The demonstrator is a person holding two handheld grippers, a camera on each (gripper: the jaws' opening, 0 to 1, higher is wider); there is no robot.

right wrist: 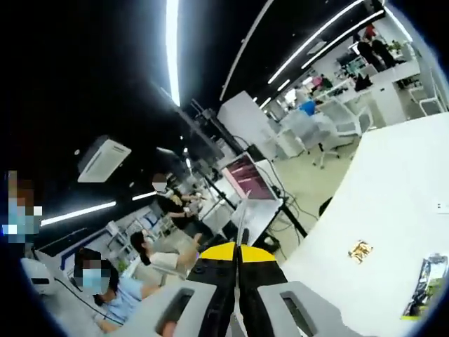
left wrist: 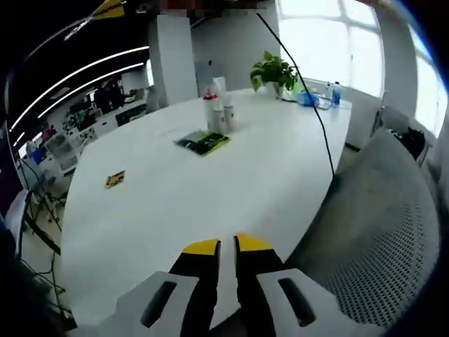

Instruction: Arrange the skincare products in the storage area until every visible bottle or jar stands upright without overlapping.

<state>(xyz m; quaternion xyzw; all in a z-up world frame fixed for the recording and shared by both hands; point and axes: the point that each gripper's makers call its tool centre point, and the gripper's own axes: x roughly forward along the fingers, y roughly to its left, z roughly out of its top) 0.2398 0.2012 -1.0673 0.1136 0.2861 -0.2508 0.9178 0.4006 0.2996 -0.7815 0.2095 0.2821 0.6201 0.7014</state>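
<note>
A small cluster of skincare bottles [left wrist: 217, 109] stands upright at the far middle of the white table [left wrist: 175, 196], one with a red cap. A dark and yellow-green flat pack [left wrist: 203, 142] lies just in front of them. My left gripper [left wrist: 226, 245] hovers over the near table edge, far from the bottles, jaws nearly together with a narrow gap and nothing between them. My right gripper [right wrist: 237, 248] points up and away from the table toward the office, jaws closed together and holding nothing. The flat pack [right wrist: 426, 284] shows at the right edge of the right gripper view.
A small yellow packet [left wrist: 115, 179] lies on the table's left part, also seen as a packet [right wrist: 360, 250]. A potted plant [left wrist: 273, 72] and blue bottles [left wrist: 335, 93] stand at the far end. A grey mesh chair [left wrist: 379, 232] is at the right. People sit beyond the table [right wrist: 393, 203].
</note>
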